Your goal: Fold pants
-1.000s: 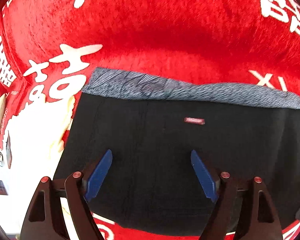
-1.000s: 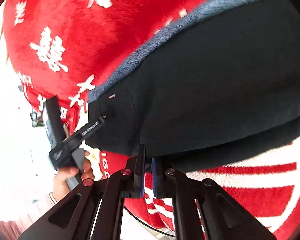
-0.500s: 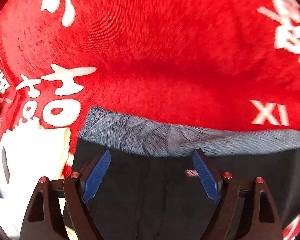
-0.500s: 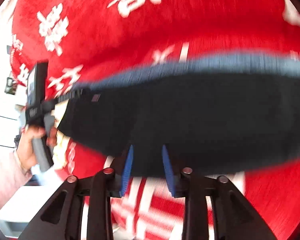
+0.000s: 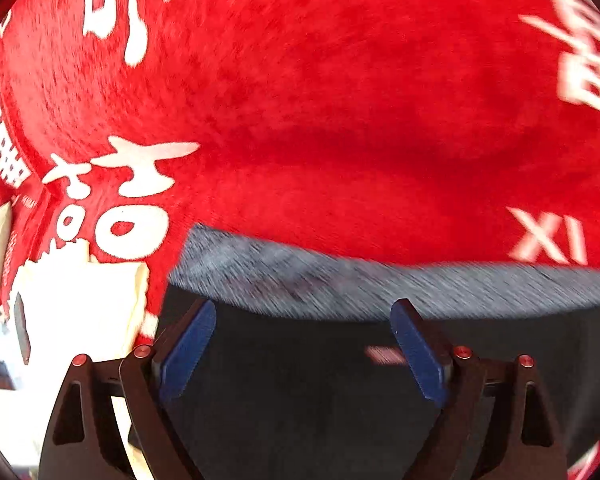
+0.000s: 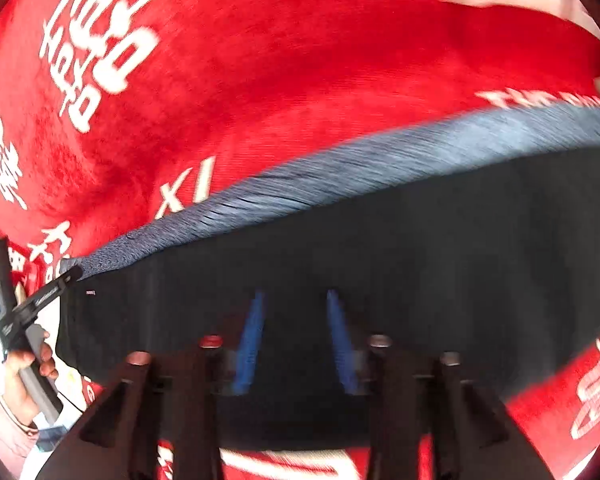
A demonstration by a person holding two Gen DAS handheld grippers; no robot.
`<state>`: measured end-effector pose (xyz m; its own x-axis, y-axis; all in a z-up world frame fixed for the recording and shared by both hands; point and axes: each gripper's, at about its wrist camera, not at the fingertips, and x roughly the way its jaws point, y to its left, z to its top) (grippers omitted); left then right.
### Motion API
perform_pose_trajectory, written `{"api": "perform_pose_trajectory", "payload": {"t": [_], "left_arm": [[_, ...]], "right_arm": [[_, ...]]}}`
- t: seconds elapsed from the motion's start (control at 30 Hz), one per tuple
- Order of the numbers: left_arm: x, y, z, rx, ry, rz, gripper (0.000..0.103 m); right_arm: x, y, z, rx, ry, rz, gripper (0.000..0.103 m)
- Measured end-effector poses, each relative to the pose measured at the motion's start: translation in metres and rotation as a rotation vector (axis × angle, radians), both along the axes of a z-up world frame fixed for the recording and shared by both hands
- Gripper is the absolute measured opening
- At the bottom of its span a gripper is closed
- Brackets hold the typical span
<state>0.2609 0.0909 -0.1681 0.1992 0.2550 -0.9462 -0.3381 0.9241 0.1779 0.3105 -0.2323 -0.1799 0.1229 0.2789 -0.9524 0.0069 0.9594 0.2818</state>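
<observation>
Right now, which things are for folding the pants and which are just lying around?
For the job:
- dark pants with a grey ribbed waistband
- left gripper, open
- right gripper, open, jaws just widened, nothing pinched

Just there:
- fuzzy red blanket with white lettering
- white cloth at the blanket's edge

The black pants with a grey-blue ribbed waistband (image 5: 340, 392) are running off the bottom and right edges of the left wrist view, and motion is smearing the waistband's ribbing there. A small reddish label (image 5: 384, 355) on the black cloth is blurring too much to read. In the right wrist view the pants (image 6: 420, 264) are being cut off at the right edge, and the right gripper's blue pads (image 6: 252, 344) are smearing into streaks. The red plush cloth with white characters (image 6: 300, 80) is spilling past every edge. At the far left a hand (image 6: 22, 376) is showing only in part
</observation>
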Motion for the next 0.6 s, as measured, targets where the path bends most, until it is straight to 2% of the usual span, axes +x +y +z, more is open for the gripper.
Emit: {"api": "perform_pose_trajectory", "payload": {"t": [0.13,0.33,0.53,0.6], "left_arm": [[-0.015,-0.055,0.019,-0.049,0.001,-0.094,0.09],[-0.013,-0.154,0.032,-0.107,-0.001,-0.244,0.09],[0.008,-0.24,0.036,-0.173,-0.007,-0.314,0.09],[0.017,-0.263,0.033,-0.19,-0.003,-0.329,0.09]], "right_arm": [[-0.029,-0.038,0.018,-0.008,0.002,-0.034,0.054],[-0.06,-0.089,0.031,0.069,0.025,-0.142,0.055],[-0.056,-0.142,0.05,0.011,-0.05,-0.21,0.054],[-0.055,-0.167,0.054,0.018,-0.06,-0.257,0.054]]}}
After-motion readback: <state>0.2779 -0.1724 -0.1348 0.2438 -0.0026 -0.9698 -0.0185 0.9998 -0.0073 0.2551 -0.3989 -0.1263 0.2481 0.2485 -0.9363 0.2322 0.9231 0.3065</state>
